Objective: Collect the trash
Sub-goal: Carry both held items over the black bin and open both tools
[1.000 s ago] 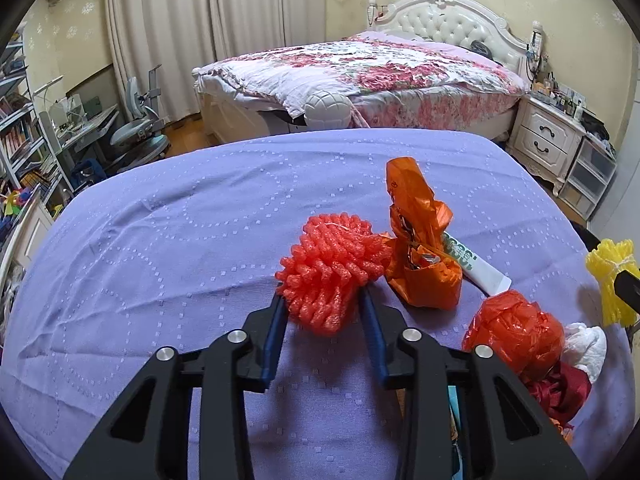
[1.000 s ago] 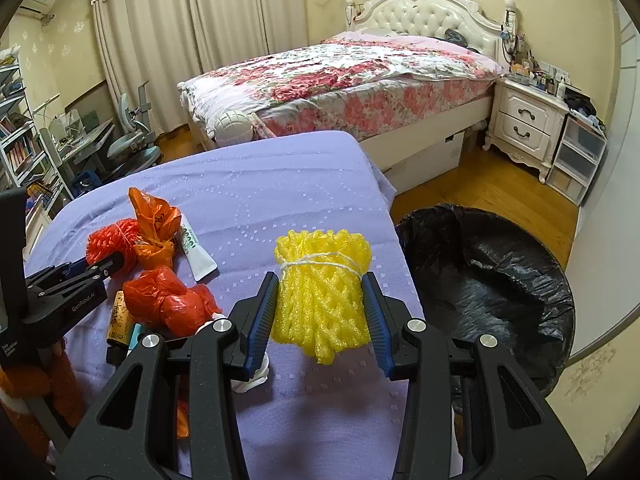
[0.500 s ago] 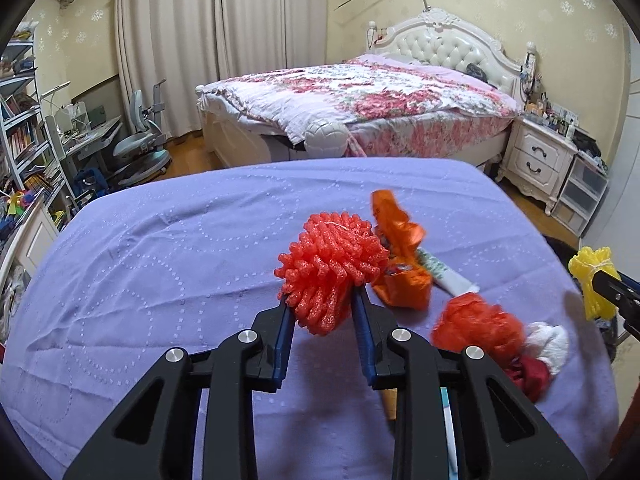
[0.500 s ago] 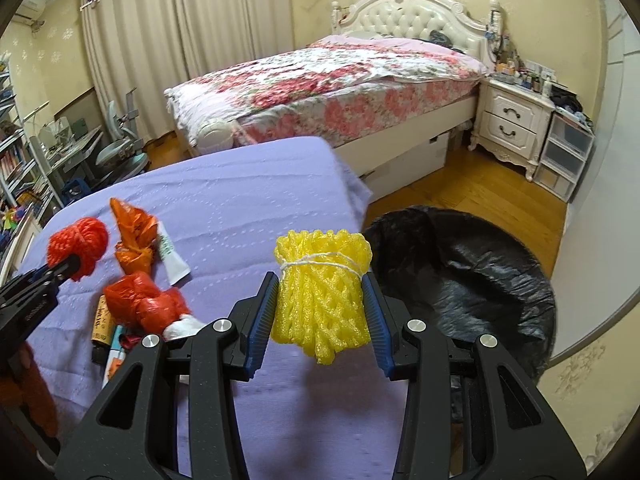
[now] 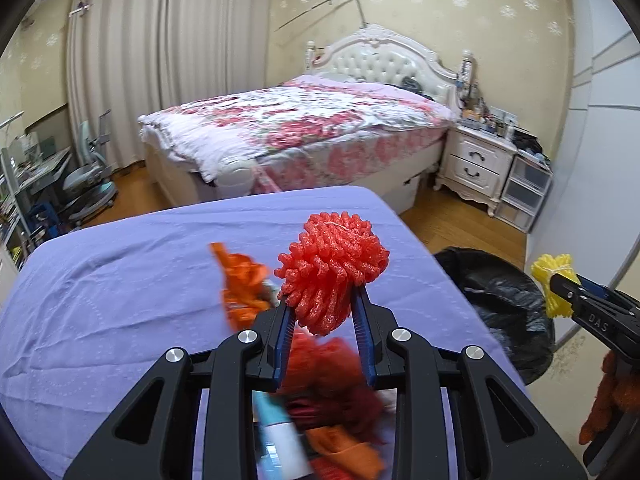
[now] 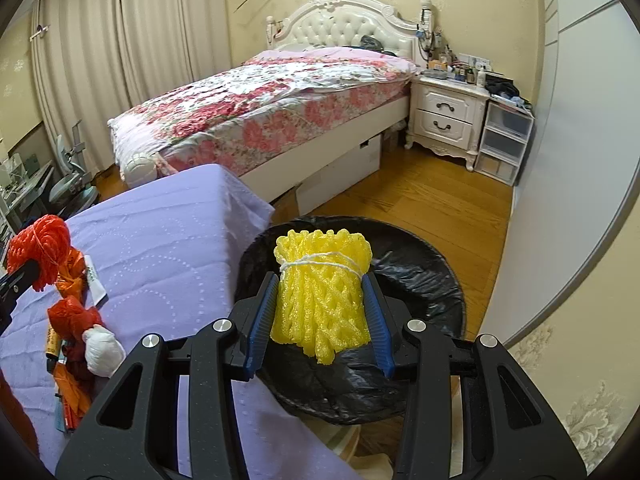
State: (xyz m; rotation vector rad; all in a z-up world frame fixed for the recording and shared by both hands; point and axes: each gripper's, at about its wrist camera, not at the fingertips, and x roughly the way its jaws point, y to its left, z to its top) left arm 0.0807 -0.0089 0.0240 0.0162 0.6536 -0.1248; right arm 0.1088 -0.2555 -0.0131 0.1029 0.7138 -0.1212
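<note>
Right gripper (image 6: pixel 320 312) pinches the upright yellow foam net (image 6: pixel 322 296), long axis vertical, above the bin (image 6: pixel 420 280).

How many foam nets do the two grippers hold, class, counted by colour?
red net, in the left gripper: 1
yellow net, in the right gripper: 1
Total: 2
</note>
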